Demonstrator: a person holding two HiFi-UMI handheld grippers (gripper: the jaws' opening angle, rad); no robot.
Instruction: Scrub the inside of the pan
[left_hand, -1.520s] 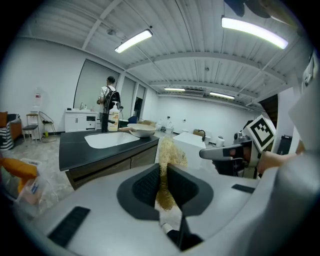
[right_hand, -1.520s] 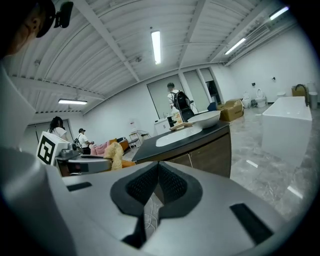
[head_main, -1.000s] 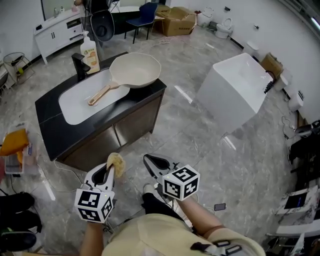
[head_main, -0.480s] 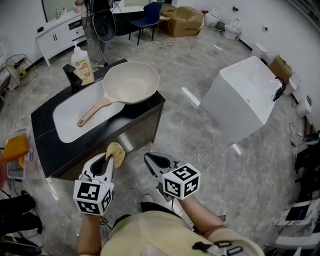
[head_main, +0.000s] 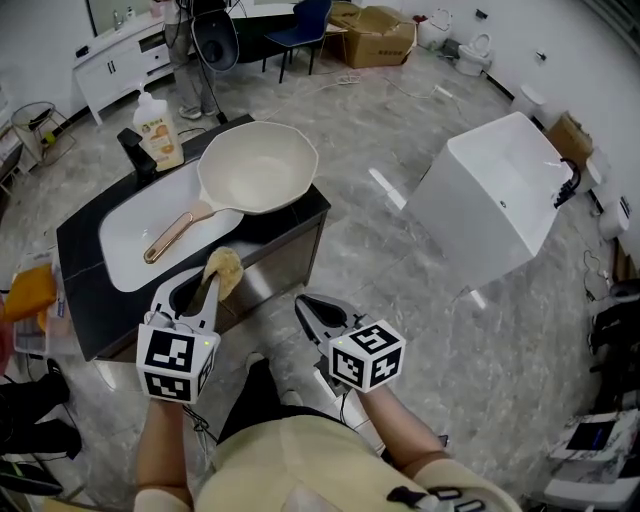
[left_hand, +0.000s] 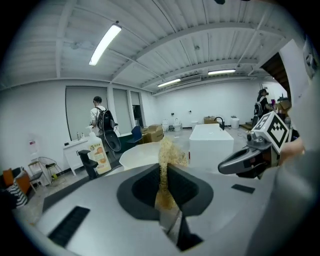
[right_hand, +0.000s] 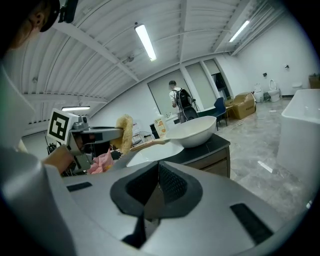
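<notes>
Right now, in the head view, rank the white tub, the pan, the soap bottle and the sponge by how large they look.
1. white tub
2. pan
3. soap bottle and sponge: they look about alike, and the sponge is nearer the camera, so I won't rank these two.

Pale yellow top (head_main: 300, 468), black trousers (head_main: 248, 398); grey hand-held grippers (head_main: 207, 283) (head_main: 306, 304), black-white marker cubes (head_main: 177, 362).

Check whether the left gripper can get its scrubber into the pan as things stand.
Probably yes, after a reach forward. The left gripper, shut on the scrubber, hangs near the front of the counter, not over the pan. The pan sits open side up, with nothing visible between them.
</notes>
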